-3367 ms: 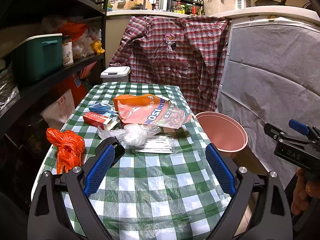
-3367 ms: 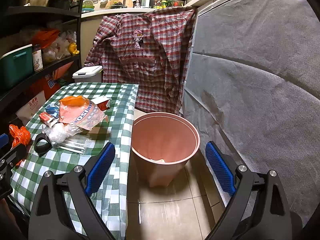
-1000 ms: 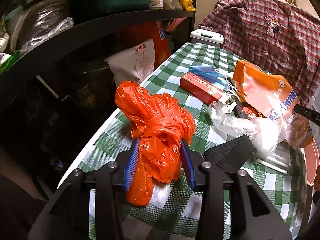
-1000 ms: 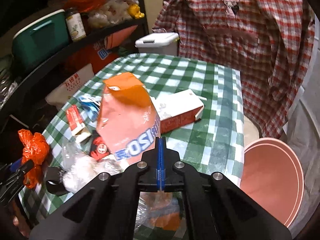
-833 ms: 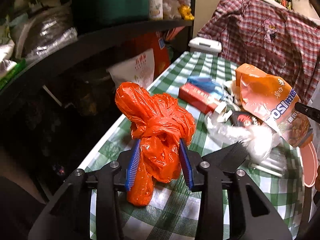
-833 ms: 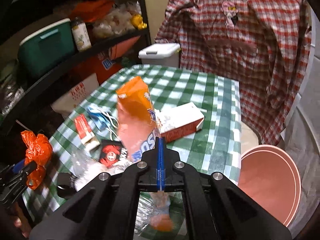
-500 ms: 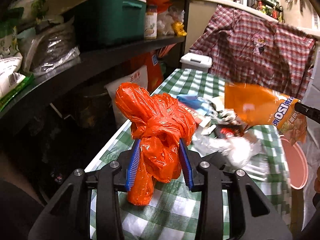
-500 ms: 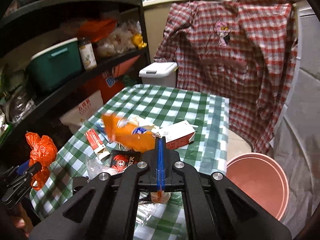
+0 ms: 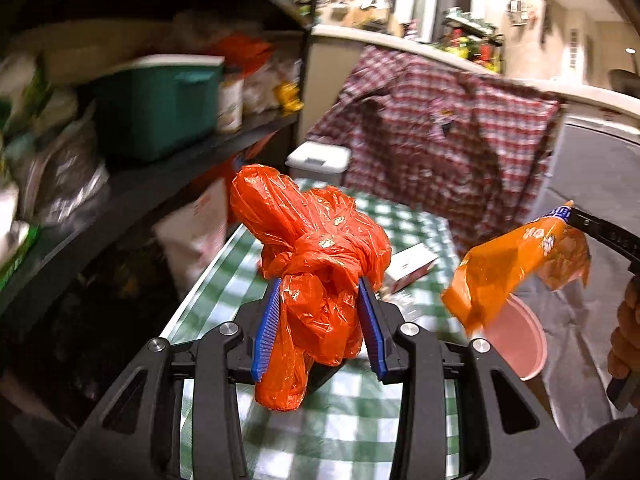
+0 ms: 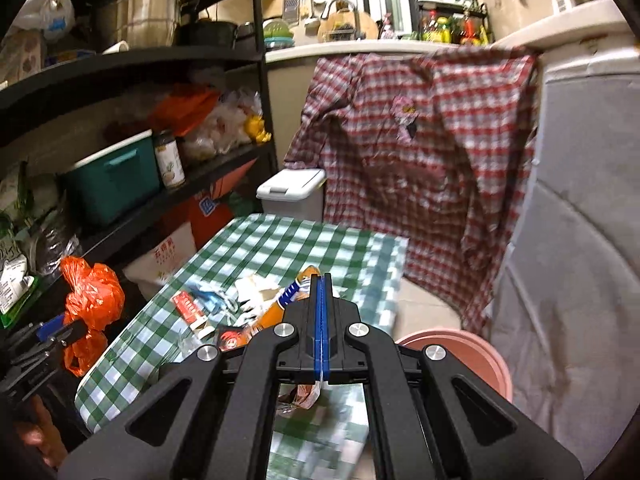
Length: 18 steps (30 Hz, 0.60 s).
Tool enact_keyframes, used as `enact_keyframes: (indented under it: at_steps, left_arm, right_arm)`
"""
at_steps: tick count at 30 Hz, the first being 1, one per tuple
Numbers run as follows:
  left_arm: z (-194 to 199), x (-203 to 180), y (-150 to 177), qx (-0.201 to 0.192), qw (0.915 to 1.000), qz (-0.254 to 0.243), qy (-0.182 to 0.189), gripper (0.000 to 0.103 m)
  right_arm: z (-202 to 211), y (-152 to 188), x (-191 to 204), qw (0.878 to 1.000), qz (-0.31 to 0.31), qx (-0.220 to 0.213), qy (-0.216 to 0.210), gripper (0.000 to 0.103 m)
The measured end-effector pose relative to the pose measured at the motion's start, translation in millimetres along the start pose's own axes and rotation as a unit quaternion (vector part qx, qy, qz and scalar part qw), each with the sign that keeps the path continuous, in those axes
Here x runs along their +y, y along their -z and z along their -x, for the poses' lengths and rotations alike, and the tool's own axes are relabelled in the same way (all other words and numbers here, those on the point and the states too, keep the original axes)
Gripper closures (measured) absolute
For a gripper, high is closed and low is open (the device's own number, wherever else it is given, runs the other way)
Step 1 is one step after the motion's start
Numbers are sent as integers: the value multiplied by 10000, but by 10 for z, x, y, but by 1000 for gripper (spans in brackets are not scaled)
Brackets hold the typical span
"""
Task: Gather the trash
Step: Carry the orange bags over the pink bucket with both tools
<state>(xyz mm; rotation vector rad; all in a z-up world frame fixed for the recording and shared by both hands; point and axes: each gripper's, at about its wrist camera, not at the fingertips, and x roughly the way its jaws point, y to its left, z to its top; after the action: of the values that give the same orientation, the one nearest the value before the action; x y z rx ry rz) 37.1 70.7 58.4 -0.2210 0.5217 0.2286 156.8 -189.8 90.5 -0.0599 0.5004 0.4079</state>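
Observation:
My left gripper [image 9: 320,284] is shut on a knotted orange plastic bag [image 9: 316,248], held up above the green checked table [image 9: 332,424]. The same orange plastic bag [image 10: 90,294] shows at the left of the right wrist view. My right gripper [image 10: 321,280] is shut on an orange snack bag [image 10: 288,300], which hangs from its pads. In the left wrist view that snack bag [image 9: 508,268] dangles in the air above the pink bin [image 9: 516,348]. The pink bin [image 10: 464,344] stands on the floor just right of the table. A hand [image 9: 624,328] holds the right gripper's handle.
On the table lie a red box [image 10: 190,308], a blue mask [image 10: 210,294], a white carton [image 9: 412,266] and clear plastic. Dark shelves [image 10: 120,64] with a teal container [image 10: 114,184] run along the left. A plaid shirt [image 10: 416,160] hangs behind; a grey cover [image 10: 568,240] fills the right.
Both grippers have risen from the table. The orange plastic bag has left the cloth in the left gripper, and the snack bag has been lifted off the table and swung toward the pink bin.

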Motion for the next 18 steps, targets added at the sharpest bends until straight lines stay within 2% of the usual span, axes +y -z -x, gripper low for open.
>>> enact_keyframes:
  at_steps: [5,11,18]
  left_arm:
    - [90,-260,-280,-139,9989,-182,419,65]
    - [48,-606,-603,-251,9937,-540,952,65]
    - [-255,-1050,-767,-38,9835,-895,1569,65]
  right_arm:
    - [238,-171,-219,9994,-93,-192,256,103]
    - [409,-312,-474,9970,-196,-276,694,103]
    - [521,-478,-700,9903,-155,-311,1346,103]
